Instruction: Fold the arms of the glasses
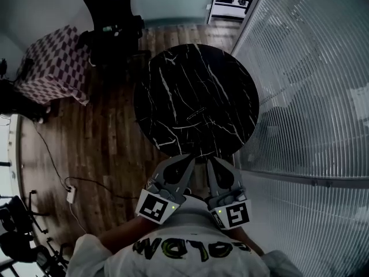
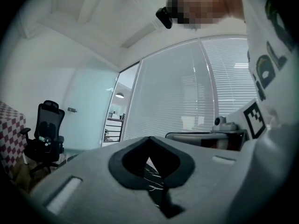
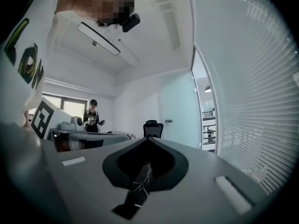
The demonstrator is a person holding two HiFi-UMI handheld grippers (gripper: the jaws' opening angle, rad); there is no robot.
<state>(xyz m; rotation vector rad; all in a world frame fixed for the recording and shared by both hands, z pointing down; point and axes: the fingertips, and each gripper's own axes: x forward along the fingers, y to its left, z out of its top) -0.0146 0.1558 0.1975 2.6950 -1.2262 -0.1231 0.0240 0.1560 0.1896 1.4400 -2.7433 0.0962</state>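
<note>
A round black marble table [image 1: 196, 77] stands ahead of me. Near its middle lies a thin dark object with a pale edge [image 1: 196, 114], seemingly the glasses, too small to make out. Both grippers sit side by side at the table's near edge, well short of that object. My left gripper [image 1: 192, 156] has its jaws closed to a point with nothing in them, and so does my right gripper [image 1: 209, 159]. In the left gripper view the left gripper [image 2: 149, 138] shows only a sliver of table through its gap. The right gripper [image 3: 148, 139] shows the same in its own view.
A glass wall with blinds [image 1: 311, 97] runs close along the table's right side. A black office chair [image 1: 112, 25] and a checkered-covered piece [image 1: 55, 65] stand at the far left. A cable with a power strip [image 1: 70, 195] lies on the wood floor. A person [image 3: 93, 118] stands far off.
</note>
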